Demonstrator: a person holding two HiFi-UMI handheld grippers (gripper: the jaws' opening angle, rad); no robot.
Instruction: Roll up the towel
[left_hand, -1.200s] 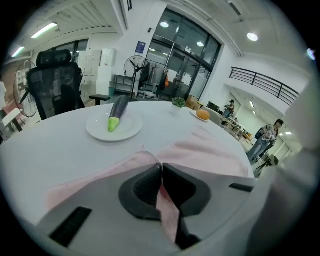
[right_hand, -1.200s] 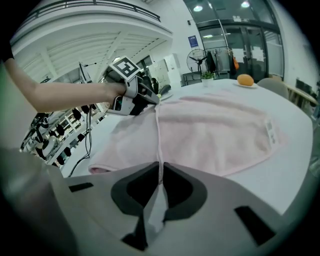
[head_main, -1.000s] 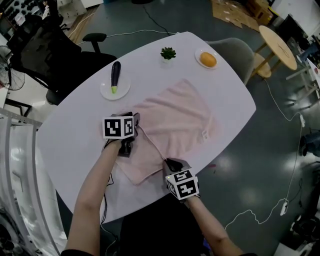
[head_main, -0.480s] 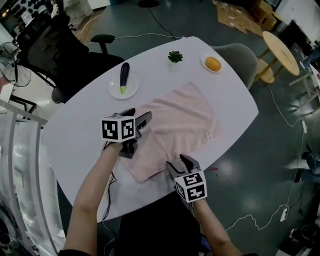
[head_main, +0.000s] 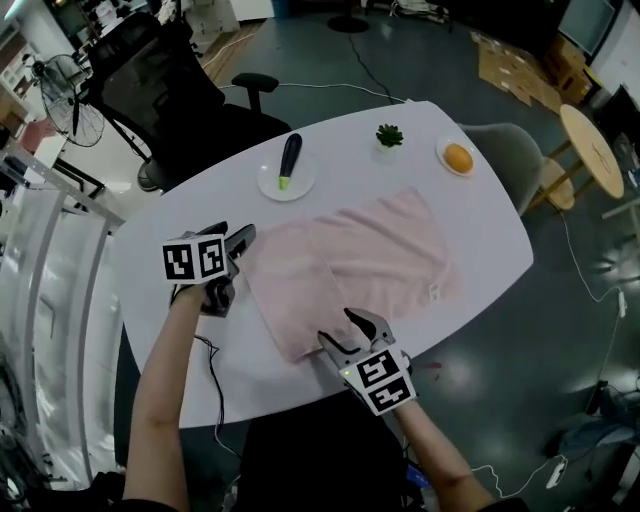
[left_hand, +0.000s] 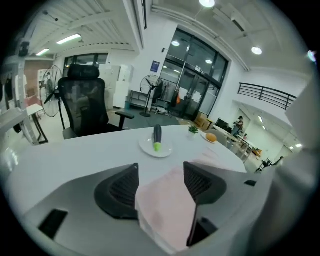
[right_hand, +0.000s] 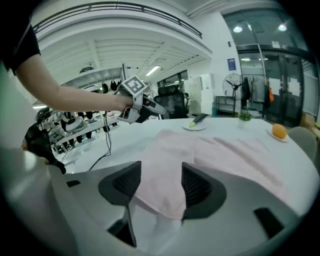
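Towel (head_main: 385, 250) is lying spread flat on the white table (head_main: 170, 330), pale pink, taking up the middle and right of the top. A strip along its left side is looking doubled over, with a straight edge running from the far side down toward the near corner. A small label is showing at its right edge.

The left gripper (head_main: 240, 238) is hovering just off the towel's left side, above bare table, pointing down and across toward the cloth. Its jaws are standing wide, having just been opening and then easing in a touch. In the left gripper view the pink cloth is showing in the gap between the pads, but it is lying on the table below and the pads are not pressing on it.

The right gripper (head_main: 340, 328) is hovering at the towel's near corner, close to the table's near edge. Its jaws are also standing wide and have just been opening. In the right gripper view the folded corner is lying under the gap, free of both pads.

At the far side of the table an eggplant (head_main: 290, 157) is resting on a white plate (head_main: 300, 186), a small potted plant (head_main: 389, 136) is standing to its right, and an orange (head_main: 458, 157) is sitting on a saucer further right. All three are well apart from the towel. A black office chair (head_main: 160, 90) is standing behind the table.
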